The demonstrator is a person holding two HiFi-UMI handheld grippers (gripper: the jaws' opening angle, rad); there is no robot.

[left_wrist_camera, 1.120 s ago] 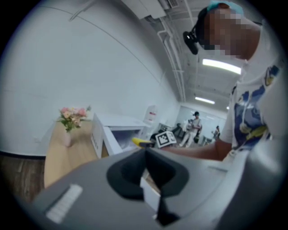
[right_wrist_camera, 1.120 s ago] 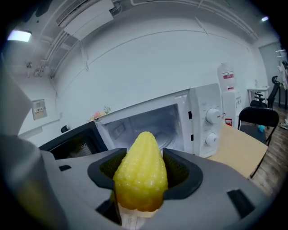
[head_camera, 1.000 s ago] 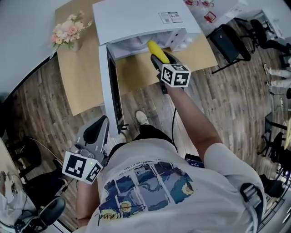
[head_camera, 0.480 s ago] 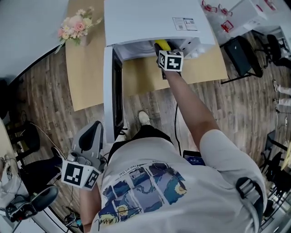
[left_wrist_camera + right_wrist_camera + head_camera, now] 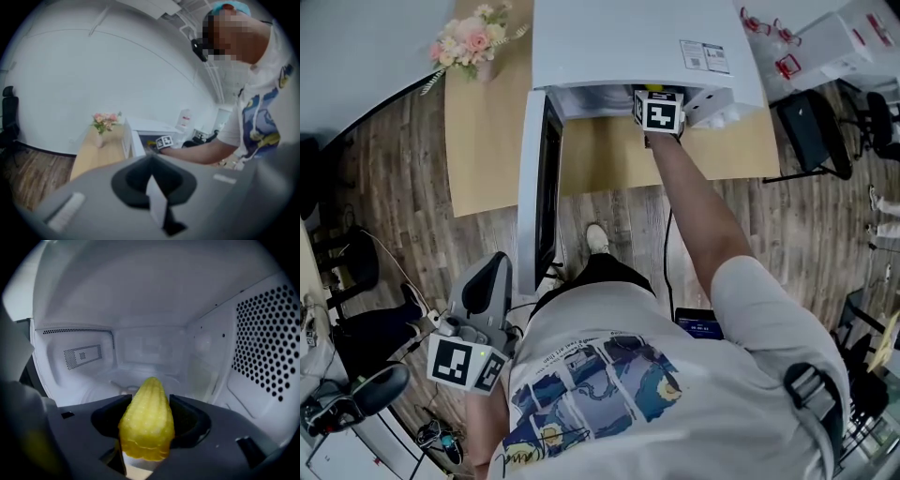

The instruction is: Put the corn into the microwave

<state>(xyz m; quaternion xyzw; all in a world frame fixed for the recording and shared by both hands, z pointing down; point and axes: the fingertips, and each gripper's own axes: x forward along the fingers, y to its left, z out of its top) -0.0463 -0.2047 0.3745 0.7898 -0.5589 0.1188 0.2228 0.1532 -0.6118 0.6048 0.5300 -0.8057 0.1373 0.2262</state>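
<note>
The yellow corn (image 5: 146,416) points forward between the jaws of my right gripper (image 5: 147,430), which is shut on it. It sits inside the white microwave cavity, above the floor, with the perforated right wall (image 5: 265,343) close by. In the head view the right gripper (image 5: 659,111) reaches into the mouth of the microwave (image 5: 628,42) and the corn is hidden. The microwave door (image 5: 542,183) stands swung open to the left. My left gripper (image 5: 483,295) hangs low beside the person's hip, shut and holding nothing; its own view shows the microwave (image 5: 145,127) far off.
The microwave stands on a wooden table (image 5: 487,159) with a vase of pink flowers (image 5: 473,39) at its left. A black chair (image 5: 811,127) and white boxes (image 5: 839,37) are to the right. Another black chair (image 5: 356,398) sits at the lower left on the wood floor.
My right gripper has carried the corn forward from just outside the opening into the microwave cavity. The left gripper has stayed low at the person's side.
</note>
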